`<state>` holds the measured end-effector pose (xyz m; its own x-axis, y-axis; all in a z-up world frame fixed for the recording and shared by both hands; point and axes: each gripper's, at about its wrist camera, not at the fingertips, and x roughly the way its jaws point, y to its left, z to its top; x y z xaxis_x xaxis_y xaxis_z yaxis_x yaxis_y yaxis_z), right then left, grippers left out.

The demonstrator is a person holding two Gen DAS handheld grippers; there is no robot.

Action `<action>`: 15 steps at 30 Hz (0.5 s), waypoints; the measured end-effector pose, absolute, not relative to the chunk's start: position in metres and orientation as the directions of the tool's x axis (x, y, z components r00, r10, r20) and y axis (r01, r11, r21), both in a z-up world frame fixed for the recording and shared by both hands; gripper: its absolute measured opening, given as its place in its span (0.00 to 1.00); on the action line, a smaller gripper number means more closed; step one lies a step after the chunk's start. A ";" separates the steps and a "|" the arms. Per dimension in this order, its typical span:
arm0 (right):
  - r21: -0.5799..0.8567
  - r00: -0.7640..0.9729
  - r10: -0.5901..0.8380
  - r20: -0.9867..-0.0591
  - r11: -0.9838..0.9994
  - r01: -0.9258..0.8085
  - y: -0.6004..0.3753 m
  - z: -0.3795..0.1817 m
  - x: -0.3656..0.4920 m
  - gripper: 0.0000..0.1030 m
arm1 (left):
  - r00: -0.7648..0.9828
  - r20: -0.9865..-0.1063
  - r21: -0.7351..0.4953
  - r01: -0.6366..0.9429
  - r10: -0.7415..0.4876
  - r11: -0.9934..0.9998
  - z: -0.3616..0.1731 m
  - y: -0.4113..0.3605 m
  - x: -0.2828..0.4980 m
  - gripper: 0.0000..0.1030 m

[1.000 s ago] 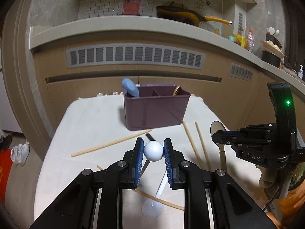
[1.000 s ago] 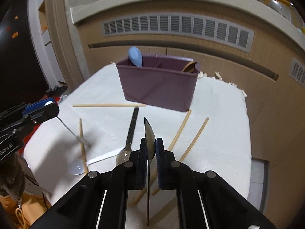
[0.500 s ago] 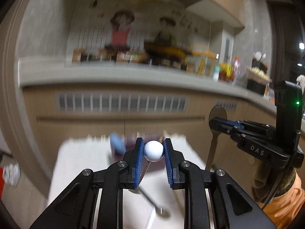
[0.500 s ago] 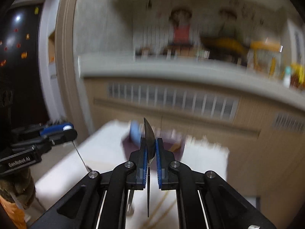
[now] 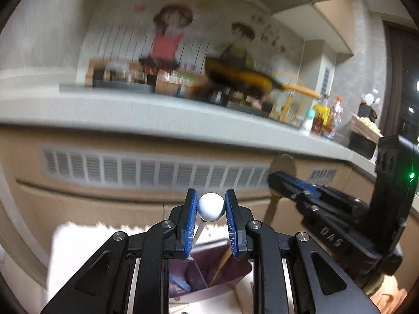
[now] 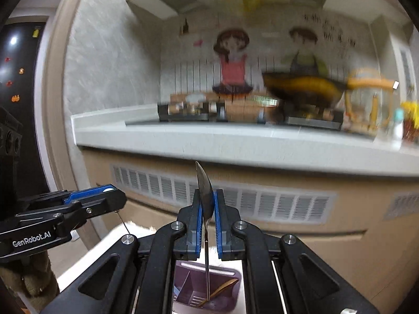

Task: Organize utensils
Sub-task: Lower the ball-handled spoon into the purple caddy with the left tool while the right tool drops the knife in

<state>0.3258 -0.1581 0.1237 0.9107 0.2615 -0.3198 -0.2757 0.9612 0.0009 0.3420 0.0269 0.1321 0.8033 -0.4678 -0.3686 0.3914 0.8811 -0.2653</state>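
My left gripper point(image 5: 210, 205) is shut on the white ball end point(image 5: 210, 206) of a thin metal pick, whose stem hangs down between the fingers. My right gripper point(image 6: 207, 204) is shut on a metal spoon point(image 6: 205, 191), bowl up and edge-on, handle hanging down. Below both stands the purple organizer point(image 5: 233, 272), also under the right gripper point(image 6: 225, 272). It holds a blue spoon point(image 5: 180, 284) and a wooden spoon point(image 6: 222, 286). Each view shows the other gripper: the right gripper point(image 5: 284, 183) with the spoon bowl point(image 5: 282, 164), the left gripper point(image 6: 115, 198) with its stem point(image 6: 123, 222).
The organizer sits on a table with a white cloth point(image 5: 70, 251). Behind it runs a cabinet front with vent grilles point(image 5: 146, 167) under a grey counter point(image 6: 209, 136) carrying a stove, a yellow pan point(image 6: 301, 86) and bottles. A gloved hand point(image 6: 34, 277) holds the left gripper.
Both grippers have risen and moved forward with their utensils, from over the table to above the organizer. The chopsticks and spoons lying on the cloth have dropped out of view.
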 end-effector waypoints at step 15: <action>0.040 0.737 0.255 -0.626 0.954 -0.296 -0.158 -0.007 0.369 0.42 | 0.682 -0.568 -0.330 0.325 -0.461 0.886 0.018 0.034 0.372 0.53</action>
